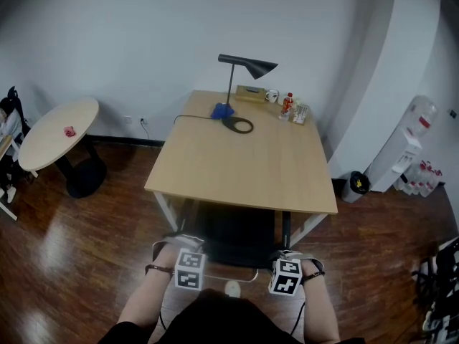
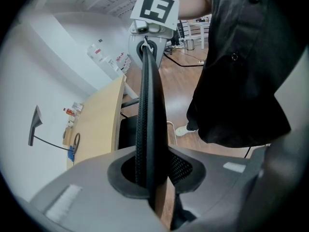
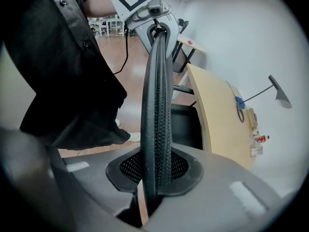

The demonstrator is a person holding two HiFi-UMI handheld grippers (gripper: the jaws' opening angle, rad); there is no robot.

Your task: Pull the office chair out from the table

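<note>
I hold the office chair (image 1: 233, 236) by the top edge of its back. The fingers (image 2: 82, 195) of my left gripper (image 2: 150, 180) pinch that black mesh edge at one end. The fingers (image 3: 241, 197) of my right gripper (image 3: 155, 182) pinch it at the other end. Past the fingers stands the desk (image 1: 244, 165). The chair's seat sits below the fingers, partly under the desk's near side. A black lamp (image 1: 246, 67) stands far beyond the fingers, at the desk's far end.

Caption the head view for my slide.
Left hand-held gripper and right hand-held gripper grip the chair back at the table.
</note>
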